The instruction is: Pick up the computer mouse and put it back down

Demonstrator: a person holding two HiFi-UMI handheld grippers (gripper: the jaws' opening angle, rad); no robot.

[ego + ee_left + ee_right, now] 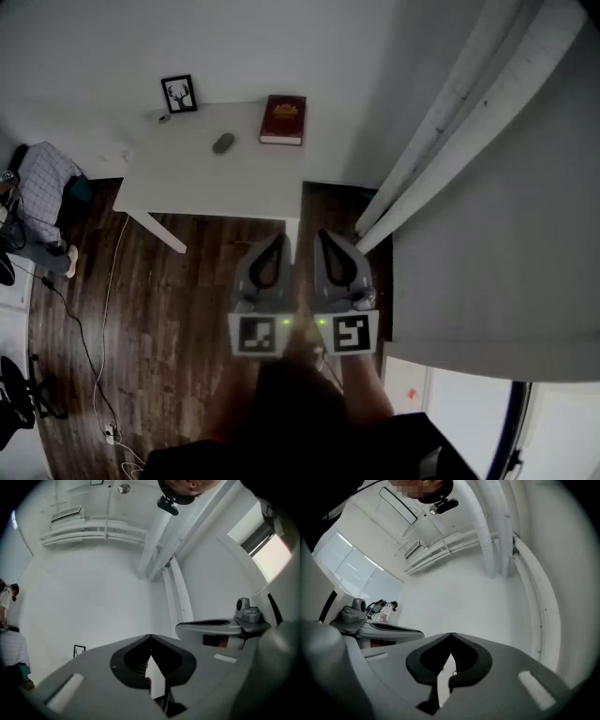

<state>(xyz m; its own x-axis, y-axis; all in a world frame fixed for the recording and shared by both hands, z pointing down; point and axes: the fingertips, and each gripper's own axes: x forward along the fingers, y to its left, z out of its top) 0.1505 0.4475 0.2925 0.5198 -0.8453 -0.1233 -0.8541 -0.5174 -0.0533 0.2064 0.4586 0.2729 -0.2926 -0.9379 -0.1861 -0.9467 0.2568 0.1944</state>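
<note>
The grey computer mouse [223,143] lies on the white table [206,183], far ahead of both grippers. My left gripper [280,237] and right gripper [322,234] are held side by side over the wooden floor, short of the table's near edge. Both are shut with nothing between their fingers. In the left gripper view the left gripper [150,637] has its jaw tips meeting against the white wall, and the right gripper's body [220,629] shows beside it. The right gripper view has the right gripper [451,635] closed the same way. Neither gripper view shows the mouse.
A red book [284,119] and a small framed deer picture [179,94] stand at the table's back. White curtains [450,122] hang at the right. A person in a checked shirt [37,187] sits at the left. Cables [94,309] trail on the floor.
</note>
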